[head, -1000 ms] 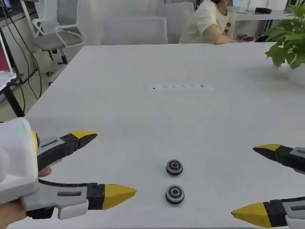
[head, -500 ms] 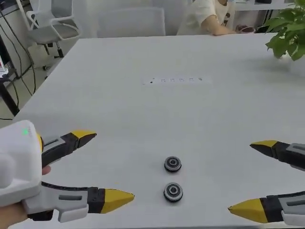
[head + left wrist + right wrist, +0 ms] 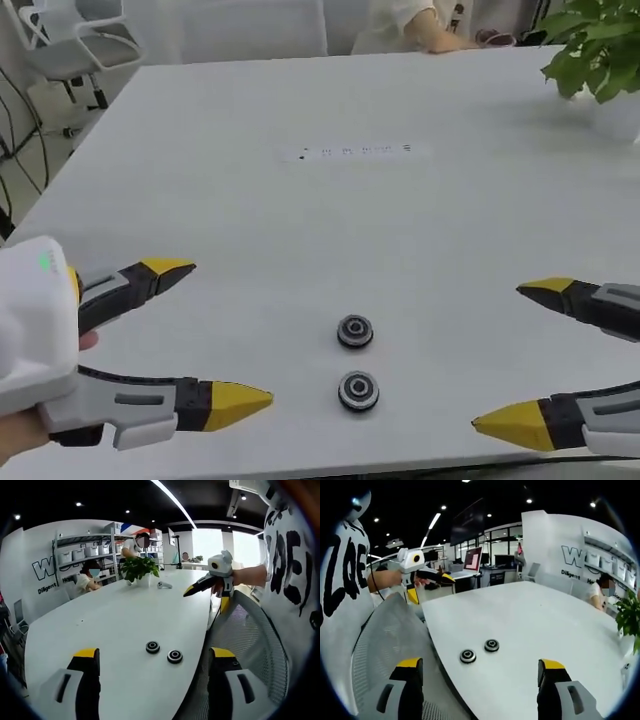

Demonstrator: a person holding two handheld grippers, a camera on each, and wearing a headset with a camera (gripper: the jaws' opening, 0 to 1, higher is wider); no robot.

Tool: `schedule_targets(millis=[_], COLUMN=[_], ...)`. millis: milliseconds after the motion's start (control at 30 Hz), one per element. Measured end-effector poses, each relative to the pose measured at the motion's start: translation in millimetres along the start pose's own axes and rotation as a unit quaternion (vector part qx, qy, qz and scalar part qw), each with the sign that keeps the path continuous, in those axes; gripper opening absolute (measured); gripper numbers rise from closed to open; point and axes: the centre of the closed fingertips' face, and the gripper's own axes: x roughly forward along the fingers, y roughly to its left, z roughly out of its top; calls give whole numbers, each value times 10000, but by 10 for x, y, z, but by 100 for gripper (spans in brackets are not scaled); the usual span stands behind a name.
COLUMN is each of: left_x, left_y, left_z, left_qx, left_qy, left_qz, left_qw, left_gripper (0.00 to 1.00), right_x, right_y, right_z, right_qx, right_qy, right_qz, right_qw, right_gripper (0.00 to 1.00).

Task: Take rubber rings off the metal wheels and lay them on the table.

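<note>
- The two metal wheels lie flat on the table (image 3: 300, 230), in the space between the two grippers. They sit close together but apart, and neither gripper touches them.
- The nearer wheel (image 3: 358, 391) is ahead of the left gripper's lower yellow tip, close to the table's front edge. Its dark rubber ring (image 3: 344, 391) sits round a pale metal hub.
- The farther wheel (image 3: 355, 331) lies just beyond it, level with the middle of the left gripper's gap. It has the same dark band round its rim.
- The left gripper (image 3: 210, 333) hovers to the wheels' left with its jaws spread wide and nothing between them. In the left gripper view both wheels lie ahead of it, between the two yellow tips.
- A hand (image 3: 20, 440) grips the left gripper's white body from behind.
- The right gripper (image 3: 517, 356) is on the wheels' other side, farther from them than the left one. Its jaws are also wide apart and empty, and it points back toward the wheels.
- Well beyond both grippers, a row of small markings (image 3: 345, 152) crosses the middle of the table.
- A leafy plant (image 3: 590, 50) stands beyond the right gripper at the table's far corner.
- A seated person's arm (image 3: 430, 35) rests on the far edge.
- An office chair (image 3: 70, 40) stands off the far corner, beyond the left gripper.
</note>
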Motion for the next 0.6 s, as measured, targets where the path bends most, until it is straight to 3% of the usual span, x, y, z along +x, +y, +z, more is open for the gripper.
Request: schedule_targets(millis=[600], left_x=[94], left_y=[67], left_z=[-31], left_qx=[174], left_qy=[66], left_qz=[-260], left_qw=[9995], left_gripper=[84], right_x=[110], right_y=[-57], right_z=[125], right_qx=[-169], right_qy=[-8], right_qz=[-26], right_qw=[9999], right_gripper=[92])
